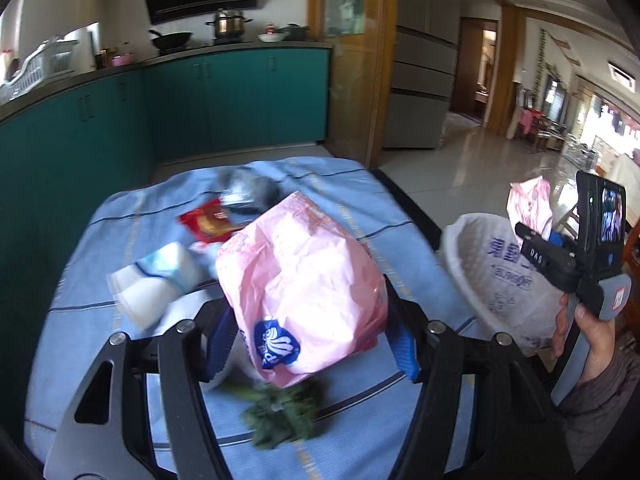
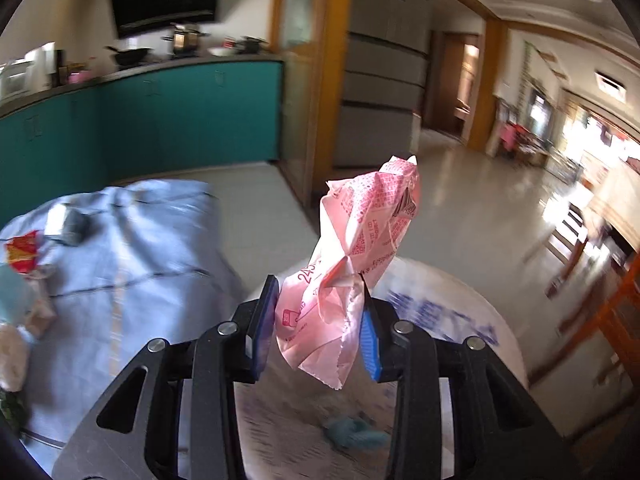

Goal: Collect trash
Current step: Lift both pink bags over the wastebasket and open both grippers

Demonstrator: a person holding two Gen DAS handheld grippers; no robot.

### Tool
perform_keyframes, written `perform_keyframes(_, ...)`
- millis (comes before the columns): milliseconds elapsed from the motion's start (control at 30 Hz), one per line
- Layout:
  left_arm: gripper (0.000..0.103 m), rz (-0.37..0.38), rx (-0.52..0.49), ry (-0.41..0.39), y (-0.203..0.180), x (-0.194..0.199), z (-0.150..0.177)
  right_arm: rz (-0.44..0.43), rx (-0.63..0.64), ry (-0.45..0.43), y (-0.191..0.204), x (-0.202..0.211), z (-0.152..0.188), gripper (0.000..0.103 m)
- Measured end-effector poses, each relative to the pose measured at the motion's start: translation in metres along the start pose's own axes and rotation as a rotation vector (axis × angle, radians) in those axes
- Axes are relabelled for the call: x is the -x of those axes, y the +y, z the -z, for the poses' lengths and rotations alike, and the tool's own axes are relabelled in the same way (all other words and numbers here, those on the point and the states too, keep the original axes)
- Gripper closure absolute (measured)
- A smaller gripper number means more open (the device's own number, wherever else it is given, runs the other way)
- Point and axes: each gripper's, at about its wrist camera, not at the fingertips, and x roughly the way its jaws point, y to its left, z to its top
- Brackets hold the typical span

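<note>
In the left wrist view my left gripper [image 1: 312, 332] is shut on a large pink plastic package [image 1: 304, 272] with a blue logo, held over the blue cloth of the table [image 1: 100, 320]. To the right, a hand [image 1: 588, 332] holds my right gripper [image 1: 532, 236], which carries a crumpled pink wrapper [image 1: 528, 200] above the white lined bin [image 1: 476, 272]. In the right wrist view the right gripper [image 2: 320, 320] is shut on that pink wrapper [image 2: 352, 272], its blue pads pressing both sides. The bin [image 2: 448, 304] lies just below and ahead of it.
On the cloth lie a red snack wrapper [image 1: 208, 222], a grey packet [image 1: 248, 192], a white and blue tissue pack [image 1: 160, 280] and green leaves [image 1: 280, 416]. A teal scrap [image 2: 356, 436] sits inside the bin. Teal cabinets [image 1: 240, 96] stand behind the table.
</note>
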Motion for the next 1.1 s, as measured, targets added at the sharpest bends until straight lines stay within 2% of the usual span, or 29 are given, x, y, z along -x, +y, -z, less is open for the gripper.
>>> perform_keyframes(133,0.038,0.082,-0.049,-0.002,-0.038,-0.019,-0.011,0.035,-0.115,0.075,-0.040,-0.009,0.015,0.066)
perform_keyframes(233,0.038,0.138,-0.071,0.006,-0.064,-0.035,-0.024,-0.001,-0.147,0.140,-0.050,-0.019,0.021,0.065)
perform_keyframes(333,0.038,0.169,-0.091,0.028,-0.087,-0.051,-0.036,-0.031,-0.153,0.196,-0.053,-0.025,0.026,0.055)
perform_keyframes(467,0.038,0.196,-0.116,0.046,-0.110,-0.071,-0.045,0.033,-0.168,0.147,-0.056,-0.017,0.026,0.027)
perform_keyframes(500,0.038,0.201,-0.121,0.053,-0.116,-0.075,-0.046,0.046,-0.176,0.134,-0.057,-0.014,0.024,0.023)
perform_keyframes(600,0.038,0.227,-0.142,0.084,-0.134,-0.095,-0.046,0.122,-0.230,0.113,-0.068,-0.010,0.022,0.021)
perform_keyframes(667,0.038,0.266,-0.165,0.104,-0.155,-0.110,-0.044,0.181,-0.314,0.099,-0.085,-0.007,0.023,0.021)
perform_keyframes(833,0.034,0.309,-0.220,0.175,-0.200,-0.150,-0.030,0.236,-0.453,0.048,-0.113,0.003,0.027,0.020)
perform_keyframes(933,0.021,0.336,-0.201,0.233,-0.210,-0.170,-0.022,0.221,-0.475,0.041,-0.115,0.000,0.027,0.015)
perform_keyframes(1033,0.015,0.337,-0.170,0.223,-0.204,-0.174,-0.024,0.219,-0.447,0.051,-0.107,-0.005,0.025,0.015)
perform_keyframes(1100,0.014,0.319,-0.156,0.210,-0.197,-0.171,-0.026,0.211,-0.436,0.041,-0.103,-0.005,0.023,0.015)
